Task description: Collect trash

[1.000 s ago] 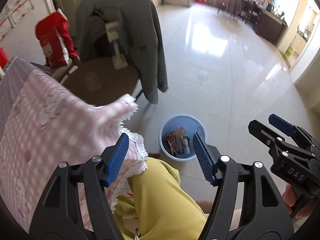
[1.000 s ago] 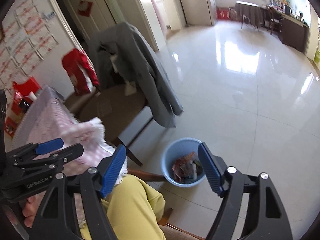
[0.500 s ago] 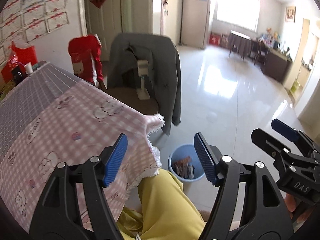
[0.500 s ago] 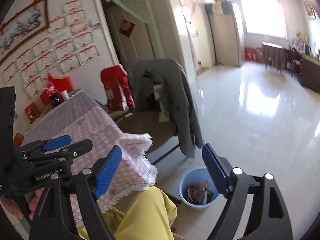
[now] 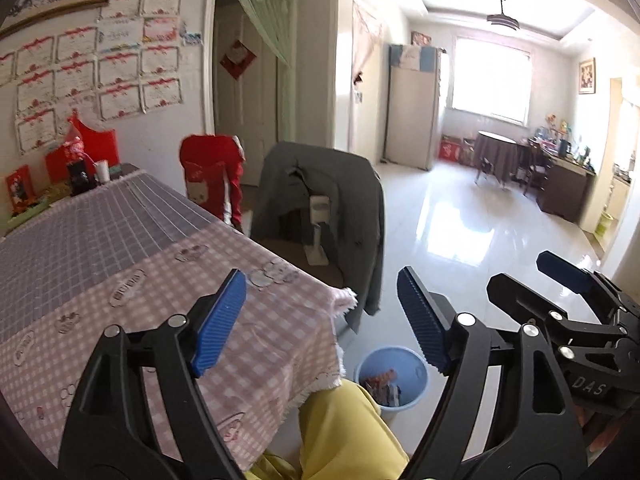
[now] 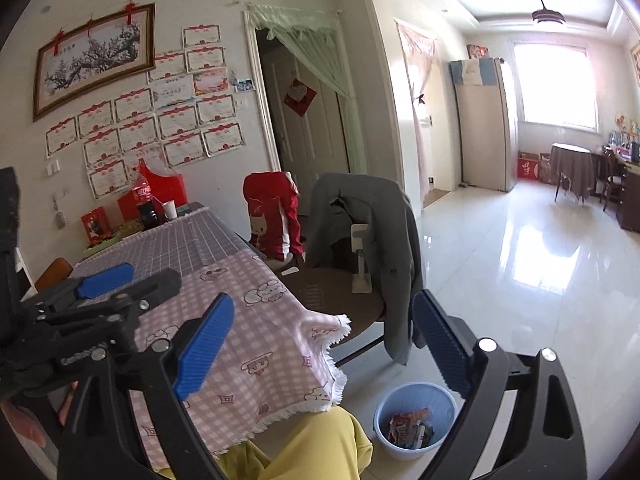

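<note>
A light blue bin (image 5: 416,364) (image 6: 384,436) stands on the floor by the table corner, with snack wrappers (image 5: 382,386) (image 6: 408,424) inside it. My left gripper (image 5: 320,318) hovers above the table's corner, its jaws opening with nothing between them. My right gripper (image 6: 322,344) hangs beside it, jaws also opening and empty. In the right wrist view the left gripper (image 6: 132,280) shows at the left edge. In the left wrist view the right gripper (image 5: 532,276) sits at the right. Neither touches the bin, which lies well below both.
A table under a pink checked cloth (image 5: 160,300) (image 6: 272,344) fills the left. Bottles, a cup and red boxes (image 5: 80,160) crowd its far end. A chair draped with a grey jacket (image 5: 320,200) stands behind the bin. A person's yellow-trousered leg (image 5: 344,432) is below. Shiny floor (image 6: 520,280) spreads right.
Both grippers have risen and tipped up from the floor toward the room. The bin has slid down in both views. Both pairs of jaws stand wider apart.
</note>
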`<state>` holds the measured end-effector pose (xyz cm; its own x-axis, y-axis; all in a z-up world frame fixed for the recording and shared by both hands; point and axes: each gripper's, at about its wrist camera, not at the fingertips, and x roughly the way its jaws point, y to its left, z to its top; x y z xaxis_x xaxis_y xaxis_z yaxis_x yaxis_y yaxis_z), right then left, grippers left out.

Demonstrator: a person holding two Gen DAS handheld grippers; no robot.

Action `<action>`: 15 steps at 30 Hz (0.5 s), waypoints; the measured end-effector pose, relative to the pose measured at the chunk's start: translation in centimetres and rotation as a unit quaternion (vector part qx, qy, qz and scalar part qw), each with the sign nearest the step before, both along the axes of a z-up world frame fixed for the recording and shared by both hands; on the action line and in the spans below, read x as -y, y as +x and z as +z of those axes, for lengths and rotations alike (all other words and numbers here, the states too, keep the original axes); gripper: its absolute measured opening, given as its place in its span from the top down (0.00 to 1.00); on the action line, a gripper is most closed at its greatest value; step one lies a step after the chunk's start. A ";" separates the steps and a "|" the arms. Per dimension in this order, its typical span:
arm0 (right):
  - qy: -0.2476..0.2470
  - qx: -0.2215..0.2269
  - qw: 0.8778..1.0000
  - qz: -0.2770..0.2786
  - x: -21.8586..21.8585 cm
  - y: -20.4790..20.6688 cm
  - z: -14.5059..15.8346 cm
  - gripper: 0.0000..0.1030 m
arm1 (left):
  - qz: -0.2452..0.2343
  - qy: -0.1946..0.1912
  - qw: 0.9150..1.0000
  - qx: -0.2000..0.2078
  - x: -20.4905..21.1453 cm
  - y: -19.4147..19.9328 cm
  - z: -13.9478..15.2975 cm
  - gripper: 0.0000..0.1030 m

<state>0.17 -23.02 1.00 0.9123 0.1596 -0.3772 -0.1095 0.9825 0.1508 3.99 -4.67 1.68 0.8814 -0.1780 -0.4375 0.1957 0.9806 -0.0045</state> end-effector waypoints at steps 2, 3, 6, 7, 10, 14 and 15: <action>-0.003 0.003 1.000 0.008 -0.5 -0.2 0.2 0.13 | 0.004 -0.002 1.000 0.011 -0.3 -0.5 0.2 0.22; -0.005 0.004 1.000 0.008 -0.7 -0.3 0.3 0.13 | 0.006 -0.004 1.000 0.014 -0.5 -0.7 0.4 0.22; -0.008 0.008 1.000 0.009 -1.2 -0.5 0.4 0.13 | 0.019 -0.007 1.000 0.022 -1.0 -1.1 0.5 0.20; -0.008 0.008 1.000 0.011 -1.3 -0.5 0.4 0.13 | 0.021 -0.008 1.000 0.021 -1.2 -1.2 0.5 0.20; -0.012 0.006 1.000 0.010 -1.6 -0.5 0.4 0.13 | 0.021 -0.013 1.000 0.018 -1.6 -1.2 0.4 0.20; -0.018 0.002 1.000 0.014 -2.1 -0.5 0.3 0.13 | 0.028 -0.017 0.999 0.017 -2.1 -1.3 0.2 0.20; -0.019 0.002 1.000 0.014 -2.1 -0.5 0.3 0.13 | 0.029 -0.017 0.999 0.016 -2.2 -1.3 0.2 0.20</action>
